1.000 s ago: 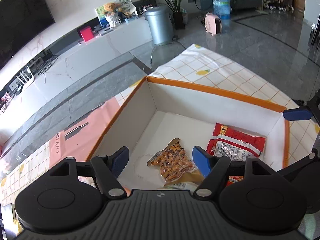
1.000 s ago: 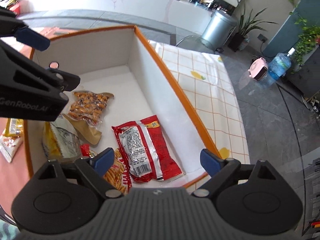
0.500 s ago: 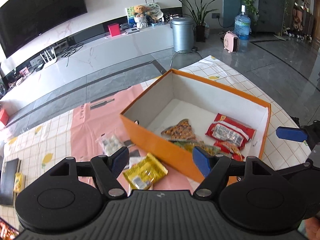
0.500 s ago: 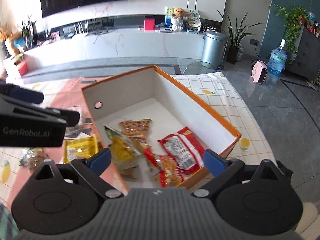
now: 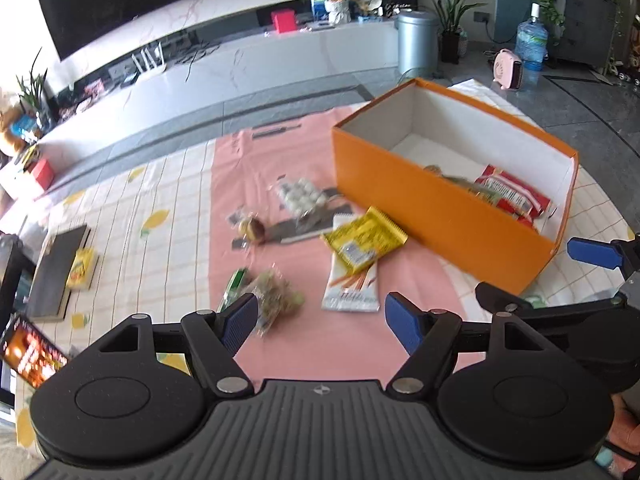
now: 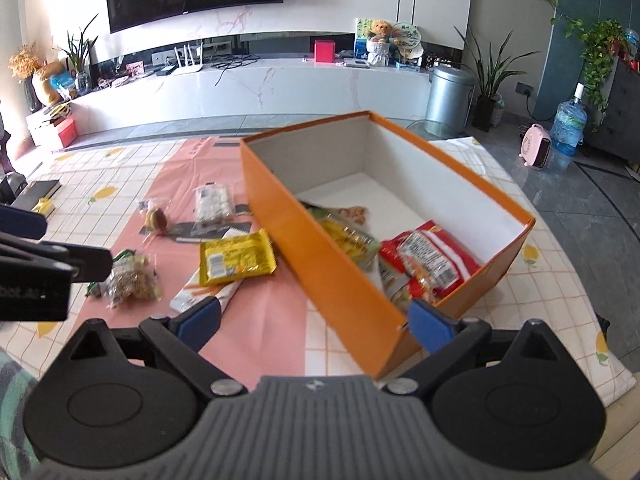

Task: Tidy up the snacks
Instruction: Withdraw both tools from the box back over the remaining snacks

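Observation:
An orange box (image 5: 440,216) (image 6: 320,240) holds a red packet (image 5: 512,196) (image 6: 432,260) and several other snacks. On the pink mat lie a yellow packet (image 5: 362,238) (image 6: 236,256), a white stick packet (image 5: 352,288) (image 6: 200,294), a clear bag of white balls (image 5: 302,196) (image 6: 214,204), a small round cake (image 5: 250,228) (image 6: 154,216) and a green bag (image 5: 272,296) (image 6: 128,276). My left gripper (image 5: 320,326) is open and empty above the mat's near side. My right gripper (image 6: 316,318) is open and empty by the box's near corner.
A dark book with a yellow packet (image 5: 80,268) lies at the table's left. A phone with a lit screen (image 5: 32,352) sits at the near left edge. Beyond the table are a white TV bench (image 6: 260,80), a metal bin (image 6: 450,96) and a water bottle (image 6: 568,124).
Both grippers have drawn back and up out of the box, empty. The left view now takes in the loose snacks on the pink mat.

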Available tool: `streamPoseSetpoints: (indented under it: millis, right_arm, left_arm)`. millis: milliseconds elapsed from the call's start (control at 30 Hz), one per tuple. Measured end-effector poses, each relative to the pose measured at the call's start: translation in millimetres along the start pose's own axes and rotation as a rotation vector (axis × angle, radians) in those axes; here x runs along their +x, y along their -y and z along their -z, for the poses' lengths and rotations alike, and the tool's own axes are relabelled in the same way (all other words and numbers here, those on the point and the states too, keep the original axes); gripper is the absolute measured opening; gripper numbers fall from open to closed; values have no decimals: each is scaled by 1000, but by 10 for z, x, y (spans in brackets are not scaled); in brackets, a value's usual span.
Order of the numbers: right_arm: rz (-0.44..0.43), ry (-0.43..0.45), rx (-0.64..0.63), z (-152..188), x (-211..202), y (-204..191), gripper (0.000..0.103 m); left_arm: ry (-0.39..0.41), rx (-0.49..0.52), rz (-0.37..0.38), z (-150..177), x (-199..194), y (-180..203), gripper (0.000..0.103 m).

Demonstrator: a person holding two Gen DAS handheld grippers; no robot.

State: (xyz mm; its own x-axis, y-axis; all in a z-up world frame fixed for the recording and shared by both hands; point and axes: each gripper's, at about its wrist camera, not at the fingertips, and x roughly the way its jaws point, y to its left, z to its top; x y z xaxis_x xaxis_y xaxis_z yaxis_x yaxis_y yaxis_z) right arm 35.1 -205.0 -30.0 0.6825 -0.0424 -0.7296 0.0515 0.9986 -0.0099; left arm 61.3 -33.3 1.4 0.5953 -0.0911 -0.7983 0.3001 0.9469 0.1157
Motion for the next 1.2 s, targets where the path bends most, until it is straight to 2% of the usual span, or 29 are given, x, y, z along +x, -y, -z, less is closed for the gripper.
streamPoseSetpoints:
  millis: [167, 500, 833, 1200]
  right_arm:
    - [-22, -25, -7, 77, 52, -144, 97]
    - [-57, -50, -67, 35, 239, -504, 97]
    - [-74, -98, -117, 4, 582, -784, 93]
    - [-76, -122, -116, -50, 917, -859, 92]
  left_arm:
    - [-24, -10, -7, 180, -10, -217, 85]
    - [-43, -53, 6, 313, 177, -656, 85]
    - [-64, -39, 38, 331, 471, -850, 85]
    - [-70, -72, 73, 328, 778, -1043, 86]
